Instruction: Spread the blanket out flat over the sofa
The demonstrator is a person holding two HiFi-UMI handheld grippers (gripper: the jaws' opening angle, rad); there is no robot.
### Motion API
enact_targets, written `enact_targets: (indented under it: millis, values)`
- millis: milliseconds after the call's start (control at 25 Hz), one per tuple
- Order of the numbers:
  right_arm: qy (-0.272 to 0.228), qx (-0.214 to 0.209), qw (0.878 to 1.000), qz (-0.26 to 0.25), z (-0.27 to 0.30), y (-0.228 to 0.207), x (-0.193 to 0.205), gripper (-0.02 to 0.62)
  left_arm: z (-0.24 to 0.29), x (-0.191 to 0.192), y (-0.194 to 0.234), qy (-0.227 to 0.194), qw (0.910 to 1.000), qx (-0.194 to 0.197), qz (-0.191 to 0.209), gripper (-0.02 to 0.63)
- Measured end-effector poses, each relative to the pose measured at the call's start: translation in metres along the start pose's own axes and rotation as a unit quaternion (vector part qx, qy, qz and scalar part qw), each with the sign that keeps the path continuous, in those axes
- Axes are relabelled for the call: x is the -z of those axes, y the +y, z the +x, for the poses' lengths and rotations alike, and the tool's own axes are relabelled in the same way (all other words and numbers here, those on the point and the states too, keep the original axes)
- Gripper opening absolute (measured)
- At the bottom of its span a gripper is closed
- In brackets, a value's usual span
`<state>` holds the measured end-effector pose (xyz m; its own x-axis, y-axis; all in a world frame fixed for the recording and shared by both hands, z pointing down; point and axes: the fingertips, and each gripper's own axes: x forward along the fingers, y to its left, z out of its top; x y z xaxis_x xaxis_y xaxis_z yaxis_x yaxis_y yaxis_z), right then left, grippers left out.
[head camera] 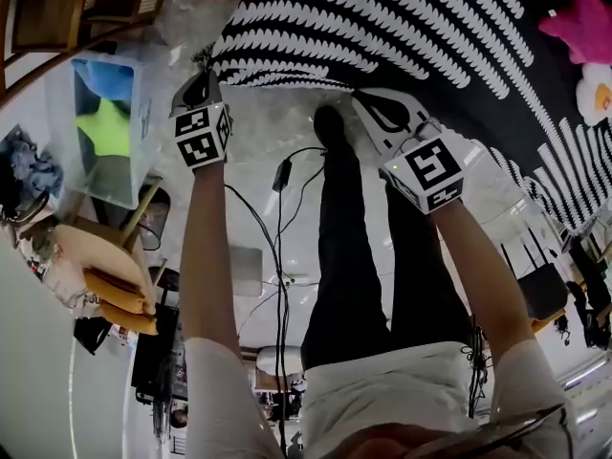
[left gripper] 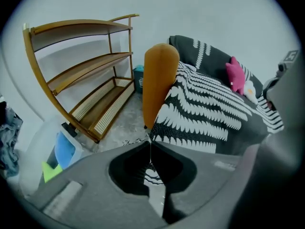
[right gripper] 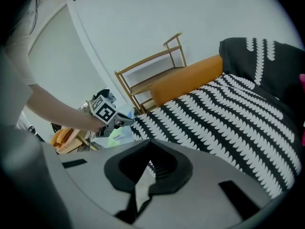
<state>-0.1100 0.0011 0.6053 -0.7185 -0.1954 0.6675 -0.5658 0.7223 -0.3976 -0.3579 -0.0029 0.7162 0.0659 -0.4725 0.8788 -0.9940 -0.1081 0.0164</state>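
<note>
Standing at the front of the sofa [right gripper: 188, 80], you hold the black-and-white patterned blanket [head camera: 382, 27] by its near edge. Your left gripper [head camera: 196, 92] has its jaws closed tight on the cloth at the corner beside the orange arm [left gripper: 159, 80]. Your right gripper [head camera: 375, 111] is likewise pinched onto the edge further along, with patterned cloth showing behind its tips.

Finding: the blanket lies over the seat and runs up the backrest. Its stripes lie mostly even, with no large fold in sight. A pink plush toy [head camera: 579, 22] sits on it at the far end.

Assessment: the task looks well advanced.

Outstanding, as judged: the front edge is not yet drawn taut, squared along the seat front and released. The far end is partly out of view, so its lie cannot be confirmed.
</note>
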Motion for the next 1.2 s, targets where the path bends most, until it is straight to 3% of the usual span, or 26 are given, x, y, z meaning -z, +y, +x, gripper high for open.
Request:
enact_targets:
  millis: [200,360,640,920,1200]
  values:
    - [-0.003,0.006,1.000,0.003,-0.014,-0.008,0.000,-0.003,0.004,-0.010,-0.009,0.004,0.9999,-0.011,0.004,0.026]
    - [-0.001,0.009,1.000,0.002,-0.014,-0.003,-0.005,-0.003,-0.001,-0.013,-0.012,0.000,0.9995,-0.018,0.026,0.076]
    - [-0.008,0.022,1.000,-0.011,-0.037,0.007,-0.030,-0.003,-0.029,-0.035,-0.013,-0.017,0.9996,-0.014,0.016,0.080]
    - [-0.035,0.045,0.998,-0.023,-0.089,0.009,-0.069,-0.003,-0.090,-0.095,-0.052,-0.073,0.9973,0.001,0.006,0.078]
    - [-0.054,0.071,0.996,-0.002,-0.182,0.037,-0.112,-0.003,-0.214,-0.161,-0.110,-0.130,0.9905,0.036,0.025,0.072]
